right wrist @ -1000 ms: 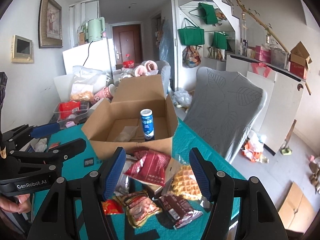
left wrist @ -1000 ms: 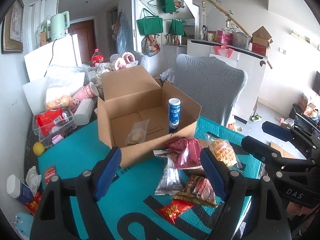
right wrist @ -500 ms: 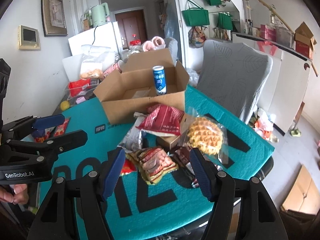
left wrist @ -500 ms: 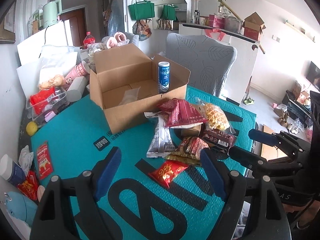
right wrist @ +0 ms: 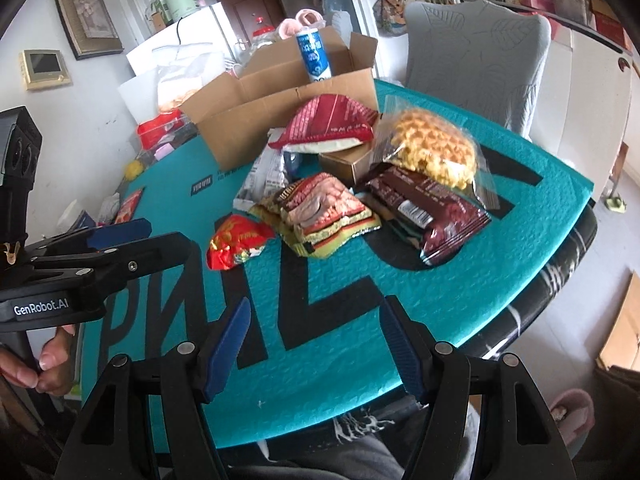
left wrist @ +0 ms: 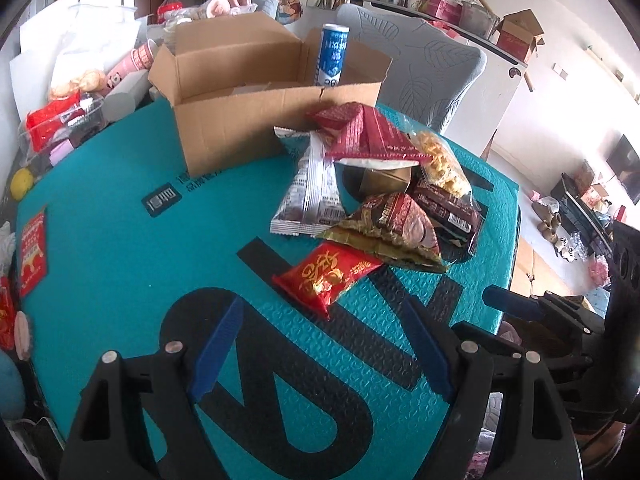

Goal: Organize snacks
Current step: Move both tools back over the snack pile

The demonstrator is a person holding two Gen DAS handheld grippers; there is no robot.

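Note:
A heap of snack packets lies on the teal table mat (left wrist: 100,248) (right wrist: 320,360). Nearest is a small red packet (left wrist: 326,276) (right wrist: 236,246), then a yellow-edged nut packet (left wrist: 394,228) (right wrist: 320,212), a dark brown bar packet (right wrist: 432,216), a bagged waffle (right wrist: 434,152), a silver packet (left wrist: 310,192) and a dark red bag (left wrist: 368,132) (right wrist: 324,122). Behind stands an open cardboard box (left wrist: 248,92) (right wrist: 264,108) holding a blue and white can (left wrist: 332,56) (right wrist: 314,56). My left gripper (left wrist: 320,320) is open just short of the red packet. My right gripper (right wrist: 314,320) is open and empty.
A grey covered chair (right wrist: 476,48) stands behind the table. Clutter crowds the table's left side: a clear tub with red packets (left wrist: 52,128), pink cups (left wrist: 140,56), a yellow ball (left wrist: 22,182), a red card (left wrist: 32,248). The table edge (right wrist: 552,288) curves at right.
Both grippers have come down and tipped toward the table, closer to the snack heap. The box and can now sit higher in both views. Jaw widths look unchanged.

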